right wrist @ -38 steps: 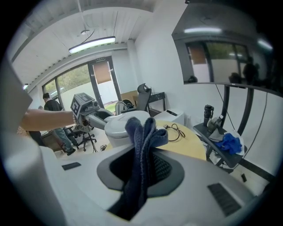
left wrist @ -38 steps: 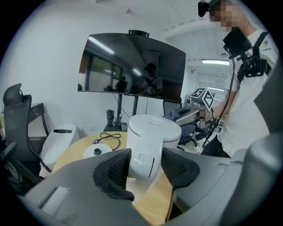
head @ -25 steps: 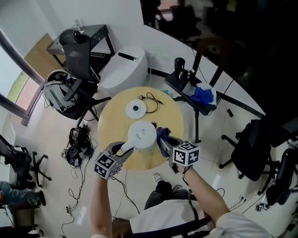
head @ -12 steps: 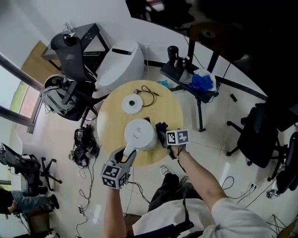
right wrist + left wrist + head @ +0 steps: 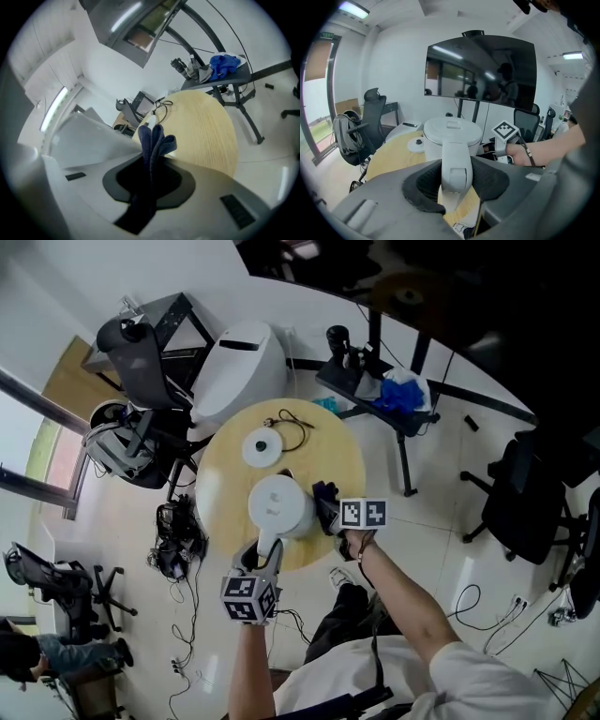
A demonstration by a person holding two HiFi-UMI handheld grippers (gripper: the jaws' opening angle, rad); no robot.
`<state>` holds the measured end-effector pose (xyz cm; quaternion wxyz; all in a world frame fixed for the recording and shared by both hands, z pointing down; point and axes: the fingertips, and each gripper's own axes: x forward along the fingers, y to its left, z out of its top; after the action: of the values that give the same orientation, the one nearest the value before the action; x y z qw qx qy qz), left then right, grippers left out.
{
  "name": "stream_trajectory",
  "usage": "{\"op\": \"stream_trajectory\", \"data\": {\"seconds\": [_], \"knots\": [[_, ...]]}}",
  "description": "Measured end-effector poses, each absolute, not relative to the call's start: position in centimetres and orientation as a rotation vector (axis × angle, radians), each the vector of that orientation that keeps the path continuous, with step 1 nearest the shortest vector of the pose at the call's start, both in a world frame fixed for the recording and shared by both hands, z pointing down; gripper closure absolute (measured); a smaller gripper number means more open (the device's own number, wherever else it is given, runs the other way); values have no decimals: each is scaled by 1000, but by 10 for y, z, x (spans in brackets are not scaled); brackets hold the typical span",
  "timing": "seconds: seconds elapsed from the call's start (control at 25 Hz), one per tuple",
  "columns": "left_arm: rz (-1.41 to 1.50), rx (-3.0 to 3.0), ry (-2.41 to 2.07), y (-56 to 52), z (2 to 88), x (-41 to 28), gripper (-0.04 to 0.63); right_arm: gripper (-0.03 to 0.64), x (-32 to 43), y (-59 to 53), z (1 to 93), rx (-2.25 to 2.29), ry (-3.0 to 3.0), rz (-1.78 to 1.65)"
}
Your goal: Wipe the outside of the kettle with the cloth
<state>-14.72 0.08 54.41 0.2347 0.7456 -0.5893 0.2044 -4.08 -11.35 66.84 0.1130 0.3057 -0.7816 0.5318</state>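
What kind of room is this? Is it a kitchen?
Probably an office or meeting room, not a kitchen. There are swivel chairs, a big dark screen on a stand, and the kettle sits on a round wooden table.

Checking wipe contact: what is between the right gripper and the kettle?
The blue cloth, clamped in the right gripper, sits between it and the kettle, seen in the head view.

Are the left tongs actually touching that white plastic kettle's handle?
Touching. The left gripper view shows the left tongs clamped on both sides of the white plastic kettle's handle.
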Motion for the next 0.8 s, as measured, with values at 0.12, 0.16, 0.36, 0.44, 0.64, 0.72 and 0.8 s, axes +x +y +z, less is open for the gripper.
{"op": "stream_trajectory", "data": {"seconds": [0.12, 0.16, 0.36, 0.44, 0.64, 0.72, 0.8], "knots": [[546, 2010, -1655, 0, 544, -143, 422, 548, -40, -113, 618, 860, -2424, 1646], [543, 1997, -1667, -1, 543, -141, 423, 548, -40, -112, 602, 848, -2466, 1647], [534, 1929, -1720, 0, 544, -138, 423, 548, -41, -109, 533, 824, -2628, 1585], [533, 1907, -1733, 0, 545, -136, 423, 548, -39, -108, 519, 841, -2657, 1545], [531, 1873, -1742, 0, 545, -132, 423, 548, -40, -107, 509, 847, -2706, 1482], [531, 1870, -1736, 1, 545, -131, 423, 548, -38, -109, 526, 865, -2669, 1513], [530, 1863, -1734, 1, 545, -130, 423, 548, -38, -110, 550, 894, -2606, 1548]]}}
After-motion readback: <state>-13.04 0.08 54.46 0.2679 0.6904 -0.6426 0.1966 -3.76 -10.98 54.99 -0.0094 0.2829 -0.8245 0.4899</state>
